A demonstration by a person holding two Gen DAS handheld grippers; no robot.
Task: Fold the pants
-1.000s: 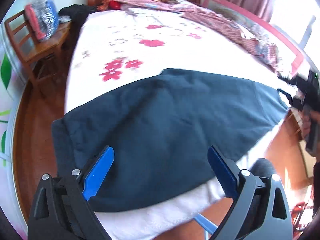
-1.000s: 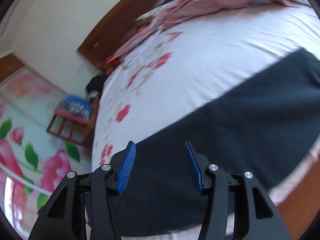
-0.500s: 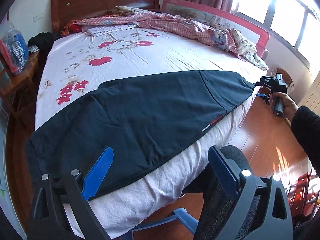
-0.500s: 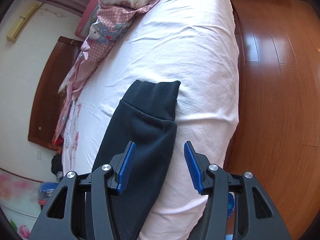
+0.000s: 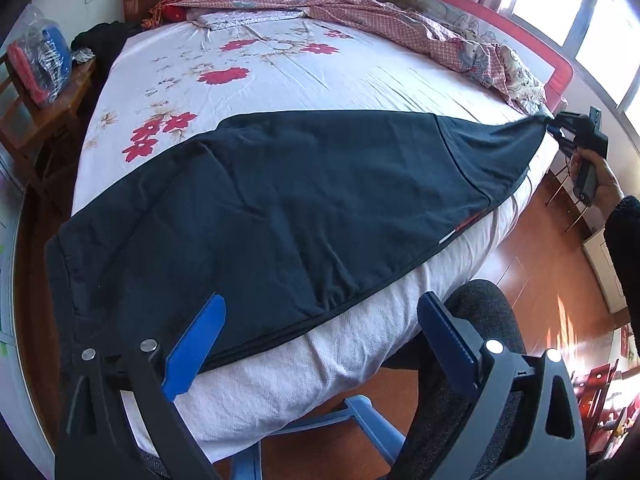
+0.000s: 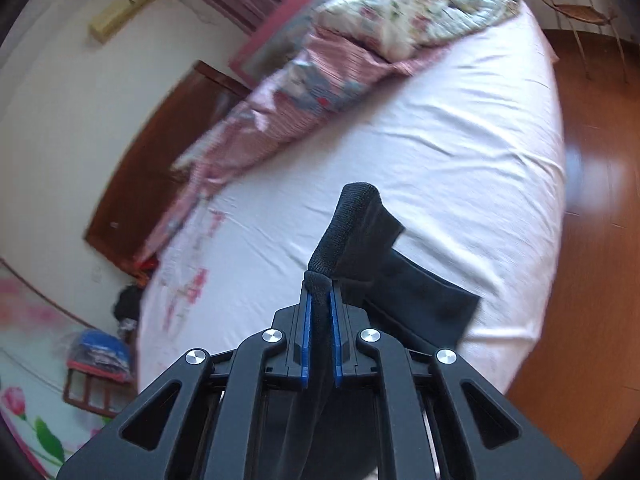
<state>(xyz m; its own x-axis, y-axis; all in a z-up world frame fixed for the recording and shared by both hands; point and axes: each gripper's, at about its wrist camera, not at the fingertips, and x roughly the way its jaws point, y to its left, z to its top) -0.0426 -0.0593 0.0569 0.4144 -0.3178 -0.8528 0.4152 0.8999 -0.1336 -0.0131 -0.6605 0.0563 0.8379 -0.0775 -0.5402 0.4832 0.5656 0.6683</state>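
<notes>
Two grippers, right gripper fingers clamping pants cuff, left gripper fingers wide, waistband edge cut off

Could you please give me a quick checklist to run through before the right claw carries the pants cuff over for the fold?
1. Right claw shut on the cuff: ok.
2. Both layers of the cuff caught: cannot tell.
3. Left claw holding the waist end: not ok; it is open and hovers over the pants.
4. Pants lying flat on the bed: ok, only light wrinkles.
5. Near edge of the pants fully on the mattress: not ok; it lies along the very edge.
</notes>
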